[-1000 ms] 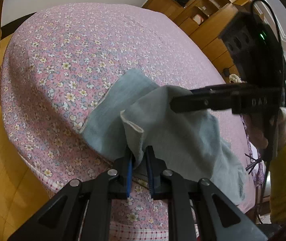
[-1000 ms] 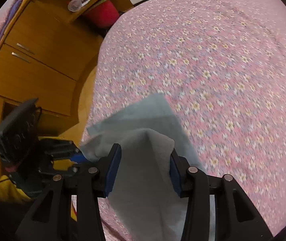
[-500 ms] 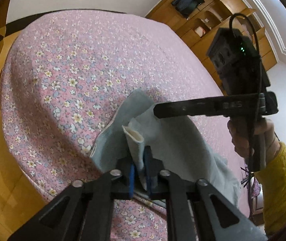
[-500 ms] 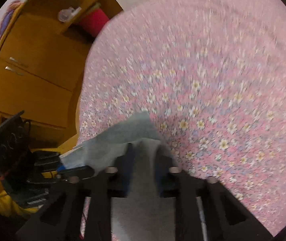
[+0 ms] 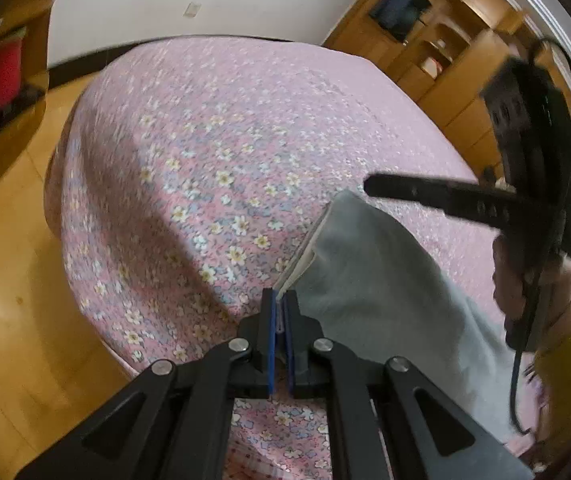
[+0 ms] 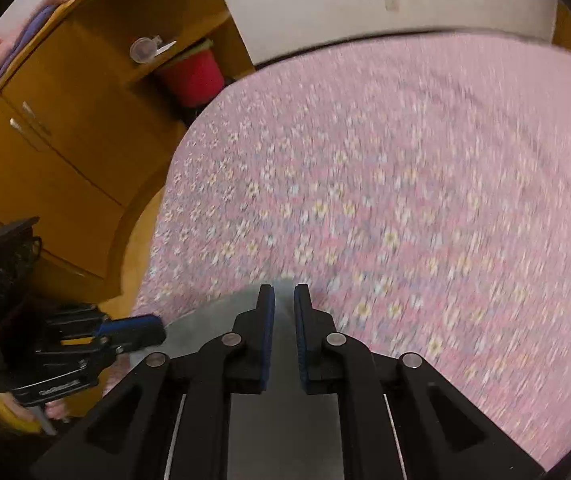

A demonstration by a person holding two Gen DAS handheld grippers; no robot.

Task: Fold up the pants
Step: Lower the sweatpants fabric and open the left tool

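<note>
Left wrist: pink floral bed (image 5: 213, 152), wooden cabinets (image 5: 437, 52); both jaws clenched on grey pants (image 5: 373, 272).

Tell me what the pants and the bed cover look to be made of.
The pants: soft grey woven cloth, matte, draping in loose folds with a paler hem edge; possibly cotton. The bed cover: thin printed fabric, pink with small flowers, matte, lying smooth; the fibre cannot be told.

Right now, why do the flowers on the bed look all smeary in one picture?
Right wrist view: the camera is moving, so the floral bedspread streaks into blur, while the right gripper stays sharp. Left wrist view: flowers near the left gripper are crisper, and the fisheye bends the bed round.
</note>
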